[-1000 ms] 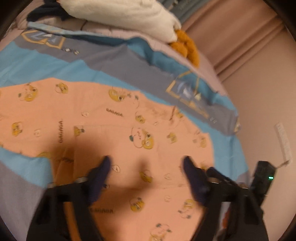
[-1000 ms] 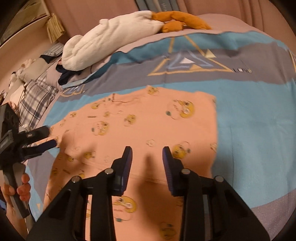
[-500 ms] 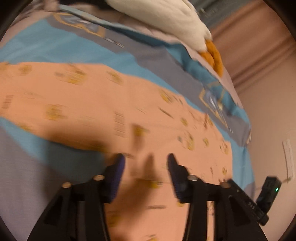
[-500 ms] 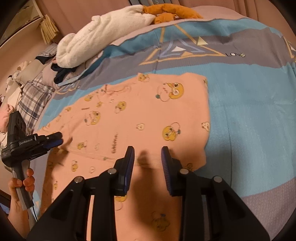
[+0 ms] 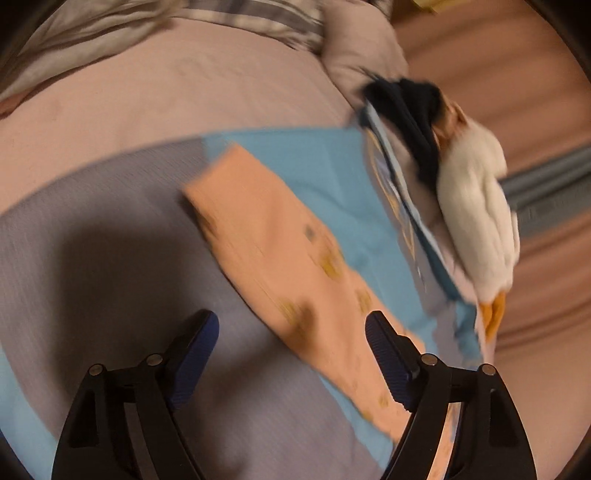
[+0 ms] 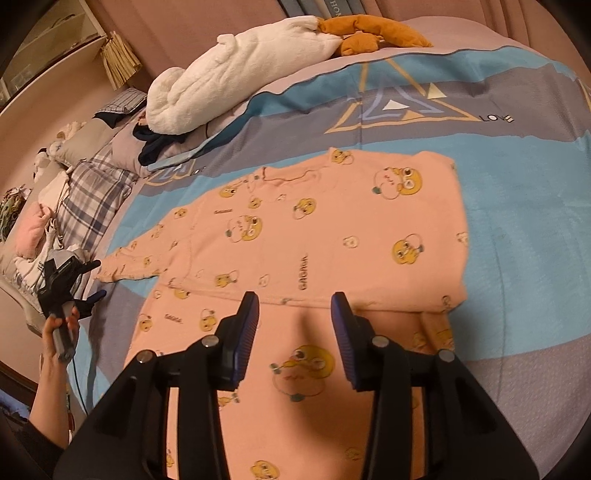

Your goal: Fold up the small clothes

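Observation:
A small orange garment (image 6: 317, 236) printed with yellow cartoon faces lies spread on the bed, its right side folded over and one sleeve (image 6: 129, 260) stretched out to the left. My right gripper (image 6: 293, 321) is open and empty, hovering over the garment's lower middle. My left gripper (image 5: 291, 350) is open and empty just short of that sleeve (image 5: 273, 258); it also shows in the right wrist view (image 6: 92, 278) at the far left, close to the sleeve's cuff.
A blue and grey bedspread (image 6: 517, 177) covers the bed. A white plush toy (image 6: 240, 77) with orange feet (image 6: 369, 33) lies along the far side, with dark clothes (image 6: 155, 144) and plaid bedding (image 6: 88, 192) to the left.
My left gripper swung left off the garment's body to the sleeve end and opened wider. My right gripper drew back a little and opened wider.

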